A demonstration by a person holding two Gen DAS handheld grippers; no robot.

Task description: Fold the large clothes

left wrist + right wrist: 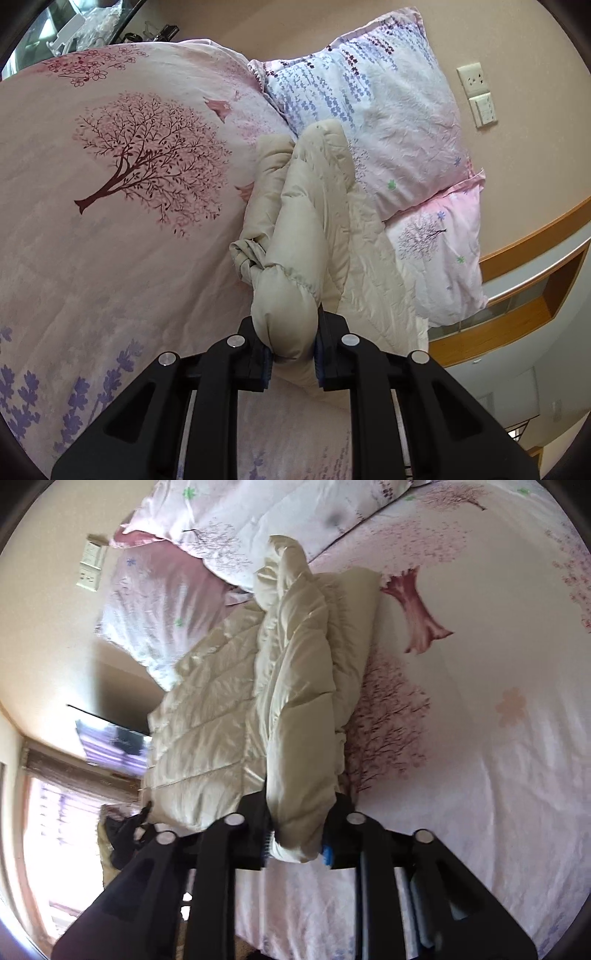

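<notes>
Pink floral bed (110, 258) carries a cream padded jacket (229, 709) running lengthwise away from both grippers, left gripper (293, 354) and right gripper (297, 843), jaws clamped on its near folds.

The jacket (314, 206) is quilted, puffy cloth, cream, with a slight sheen that looks glossier in the right wrist view (229, 709). The bedcover (122, 229) is soft matt cotton-like cloth printed with pink trees, lightly creased. The pillows (388, 110) are crinkled matt printed cloth. Each claw (293, 354) (297, 843) is matt black plastic with shiny metal pins and ribbed blue pads. The headboard ledge (517, 321) is smooth, varnished wood. The wall (517, 44) is matt and painted, and its switch plate (474, 79) is smooth plastic.
</notes>
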